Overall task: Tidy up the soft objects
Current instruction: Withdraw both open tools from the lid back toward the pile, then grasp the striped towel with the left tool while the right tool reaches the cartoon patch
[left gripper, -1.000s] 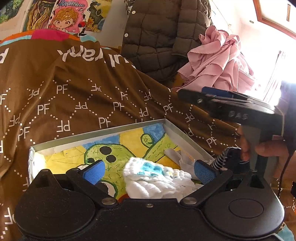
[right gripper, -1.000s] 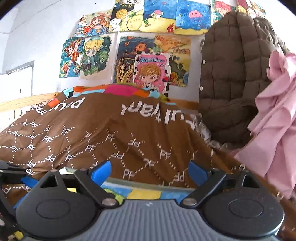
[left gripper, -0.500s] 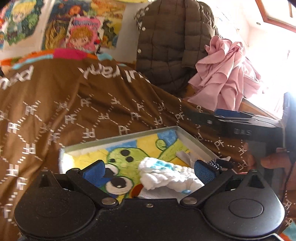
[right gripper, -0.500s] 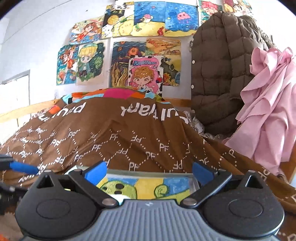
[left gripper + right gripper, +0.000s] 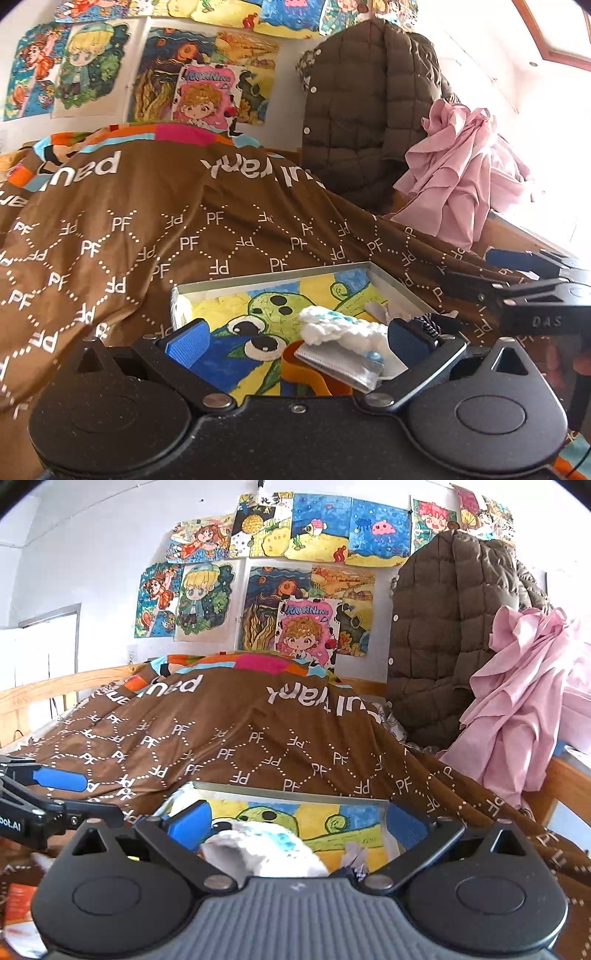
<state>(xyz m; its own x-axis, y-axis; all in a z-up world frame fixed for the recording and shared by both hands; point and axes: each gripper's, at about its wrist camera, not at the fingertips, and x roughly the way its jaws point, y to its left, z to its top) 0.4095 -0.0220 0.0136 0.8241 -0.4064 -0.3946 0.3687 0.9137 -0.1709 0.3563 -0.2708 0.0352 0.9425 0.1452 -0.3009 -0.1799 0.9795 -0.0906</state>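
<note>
Both hand-held grippers have drawn back and risen from the shallow cardboard box lid lined with a green cartoon-turtle drawing [image 5: 397, 286], so that far more of the brown "PF"-patterned quilt [image 5: 155, 236] and the poster-covered wall [image 5: 295, 590] now shows than a second ago. The right hand-held gripper [image 5: 299, 825] has just been opening to its widest, with nothing pressed between its blue pads [image 5: 190, 827]; the left hand-held gripper [image 5: 295, 339] likewise stands released and empty.

The fluffy white-and-pale-blue knitted piece [image 5: 341, 326] lies in the box lid near its front right corner, partly on a folded grey-and-white cloth [image 5: 338, 363], with an orange strap [image 5: 306, 376] just beside it and a dark striped sock [image 5: 430, 321] by the lid's right edge. The lid rests on the bed, toward its near edge.

From each wrist view the knitted piece sits directly ahead and below the open jaws. Its long axis runs roughly left to right across the left gripper's line. Neither hand looks clearly nearer, judging by both views. A quilted olive jacket [image 5: 454, 646] and a pink garment [image 5: 528, 709] hang beyond the bed's right side.
</note>
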